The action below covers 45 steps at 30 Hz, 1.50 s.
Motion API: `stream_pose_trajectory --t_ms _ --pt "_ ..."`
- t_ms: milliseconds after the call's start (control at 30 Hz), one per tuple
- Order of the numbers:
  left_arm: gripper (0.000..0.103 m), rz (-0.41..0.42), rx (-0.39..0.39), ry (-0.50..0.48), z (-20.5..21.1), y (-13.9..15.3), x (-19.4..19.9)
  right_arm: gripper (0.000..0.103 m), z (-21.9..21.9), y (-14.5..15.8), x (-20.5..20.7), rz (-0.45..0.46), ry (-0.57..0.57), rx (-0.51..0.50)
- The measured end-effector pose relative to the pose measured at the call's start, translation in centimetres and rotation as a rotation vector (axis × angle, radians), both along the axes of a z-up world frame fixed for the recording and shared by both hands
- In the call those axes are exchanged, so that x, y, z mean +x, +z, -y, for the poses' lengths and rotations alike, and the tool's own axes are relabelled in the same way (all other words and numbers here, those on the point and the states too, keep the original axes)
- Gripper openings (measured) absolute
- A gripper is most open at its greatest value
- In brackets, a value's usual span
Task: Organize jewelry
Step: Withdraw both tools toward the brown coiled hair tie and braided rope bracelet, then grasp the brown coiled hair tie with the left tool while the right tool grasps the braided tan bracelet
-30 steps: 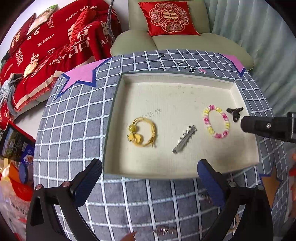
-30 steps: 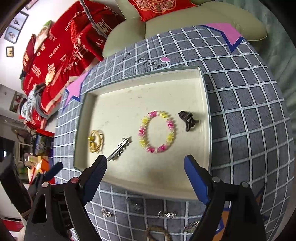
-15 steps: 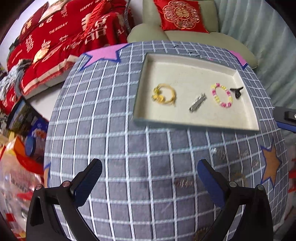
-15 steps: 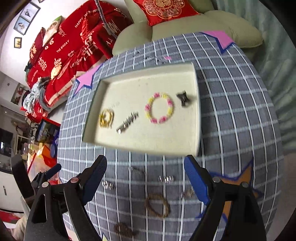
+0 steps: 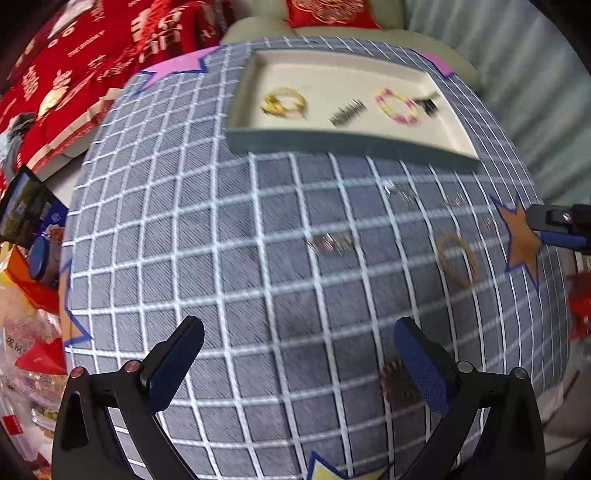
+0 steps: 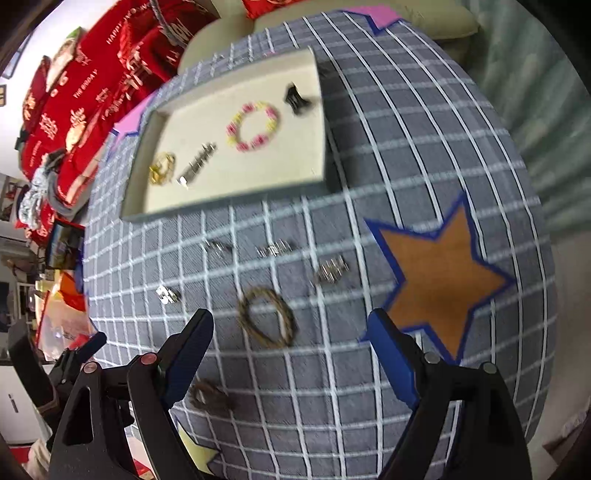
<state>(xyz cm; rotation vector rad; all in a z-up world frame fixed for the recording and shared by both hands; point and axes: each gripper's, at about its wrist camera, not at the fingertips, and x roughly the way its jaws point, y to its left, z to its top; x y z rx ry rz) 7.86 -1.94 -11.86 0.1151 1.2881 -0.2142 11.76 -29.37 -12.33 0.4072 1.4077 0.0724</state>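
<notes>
A cream tray (image 5: 332, 142) (image 6: 229, 195) at the far side of the table holds a gold bracelet (image 5: 283, 102) (image 6: 162, 169), a silver clip (image 5: 347, 112) (image 6: 197, 165), a pink-and-yellow bead bracelet (image 5: 397, 105) (image 6: 253, 126) and a black clip (image 5: 428, 103) (image 6: 297, 99). Loose on the checked cloth lie a brown braided bracelet (image 6: 266, 321) (image 5: 457, 258), a dark brown clip (image 6: 211, 397) (image 5: 397, 380) and several small silver pieces (image 6: 273, 249) (image 5: 332, 243). My left gripper (image 5: 299, 363) is open over bare cloth. My right gripper (image 6: 291, 356) is open just short of the braided bracelet.
Red bedding (image 6: 85, 92) and a pale sofa (image 5: 314, 26) lie beyond the table. Bags and boxes (image 5: 26, 258) crowd the floor at the left. An orange star patch (image 6: 439, 277) marks the cloth near its right edge.
Both grippers have pulled back from the tray toward the near side of the table. The tray now looks small and far, and the loose pieces on the cloth have come into view.
</notes>
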Motion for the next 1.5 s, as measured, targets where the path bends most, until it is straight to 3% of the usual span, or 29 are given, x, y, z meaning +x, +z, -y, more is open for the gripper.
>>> stream_pose_trajectory --t_ms 400,600,733,933,1100,1167,1433,1500 --pt "0.103 -0.014 0.003 -0.156 3.2 -1.4 -4.0 0.087 1.0 -2.8 -2.9 -0.093 -0.041 -0.04" --pt "0.103 -0.024 -0.002 -0.153 3.8 -2.3 -4.3 0.087 1.1 -3.4 -2.5 -0.096 -0.043 -0.05" --pt "0.099 -0.05 -0.012 -0.086 3.0 -2.9 -4.3 0.087 0.1 -3.9 -1.9 -0.089 0.002 -0.062" --pt "0.097 -0.085 -0.014 -0.027 1.0 -4.1 -3.9 0.076 -1.6 -4.6 -0.8 -0.084 0.054 -0.085" --pt "0.096 -0.079 -0.013 -0.081 1.4 -4.2 -3.5 0.066 -2.6 -5.7 0.1 -0.094 0.072 -0.105" --pt "0.087 -0.084 0.002 -0.109 2.4 -4.6 -3.4 0.064 -3.2 -6.0 0.4 -0.096 0.079 -0.125" --pt "0.087 -0.042 0.054 -0.174 5.5 -4.7 -4.7 0.061 -6.8 -6.5 0.7 -0.066 0.165 -0.256" --pt "0.081 -0.034 0.05 -0.186 6.4 -4.8 -4.8 0.053 -7.9 -6.5 0.4 -0.057 0.195 -0.295"
